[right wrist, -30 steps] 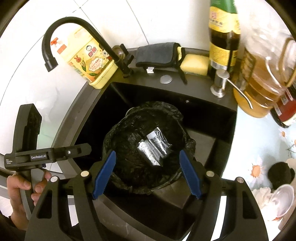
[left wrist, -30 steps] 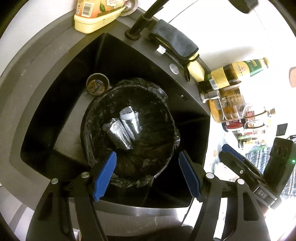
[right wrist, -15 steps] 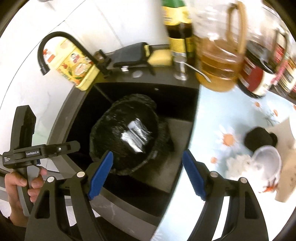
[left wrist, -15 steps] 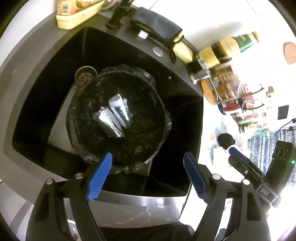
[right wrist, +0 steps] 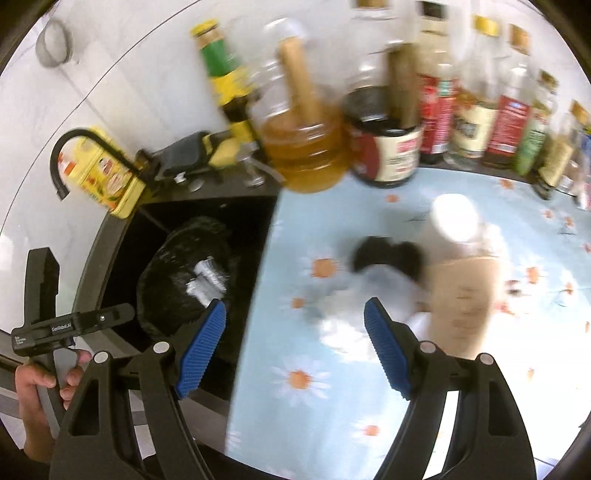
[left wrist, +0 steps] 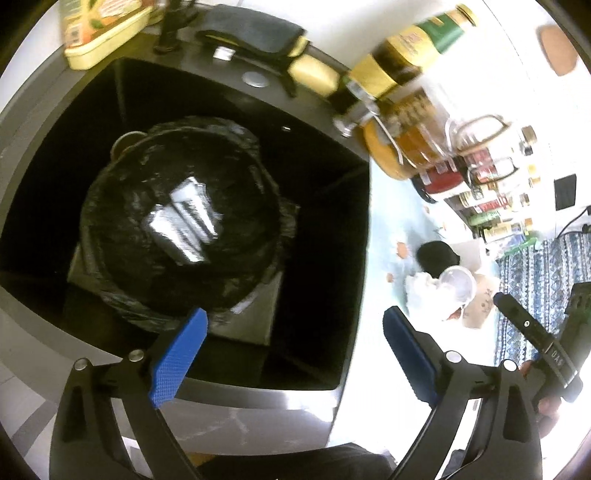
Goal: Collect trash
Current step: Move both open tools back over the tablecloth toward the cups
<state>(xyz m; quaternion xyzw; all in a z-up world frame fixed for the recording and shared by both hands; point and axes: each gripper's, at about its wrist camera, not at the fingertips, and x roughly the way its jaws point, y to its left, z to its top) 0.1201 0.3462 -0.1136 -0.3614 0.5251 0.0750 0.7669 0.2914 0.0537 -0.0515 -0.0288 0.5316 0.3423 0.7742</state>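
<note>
Left hand-held gripper (left wrist: 293, 352): jaws spread wide, nothing between the blue pads (left wrist: 177, 363); held above the near rim of the sink (left wrist: 325, 206), beside the surface edge.

Right hand-held gripper (right wrist: 293, 345): jaws likewise spread wide, empty; held over the surface (right wrist: 295, 387), covered with a pale blue daisy-print cloth, just right of the sink (right wrist: 243, 210).

Bin (left wrist: 122, 295): round, lined with a black bag, standing inside the dark sink basin. Contains silvery foil wrappers (left wrist: 184, 221) lying in the middle of the liner; also seen from the right wrist (right wrist: 205, 282).

Trash on the surface, well apart from the bin, blurred in both views:
- black crumpled item (right wrist: 384, 254), also (left wrist: 437, 254)
- white crumpled material (right wrist: 340, 306), touching the black item and lying ahead of the right jaws
- clear plastic cup (left wrist: 458, 284), resting on the white material
- tan paper piece (right wrist: 461, 295), just right of the white material

Sink surround, back edge:
- black faucet (right wrist: 74, 147)
- yellow detergent bottle (right wrist: 107, 173), beside the faucet
- grey cloth (left wrist: 251, 31)
- yellow sponge (left wrist: 314, 74), touching the cloth
- soap dispenser pump (left wrist: 354, 118)

Back of the surface, against the wall:
- green-capped bottle (right wrist: 221, 74)
- oil jug (right wrist: 306, 147) with amber liquid
- row of sauce bottles (right wrist: 480, 125); labels unreadable through blur

Person's left hand (right wrist: 40, 384): gripping the handle of the left tool.
</note>
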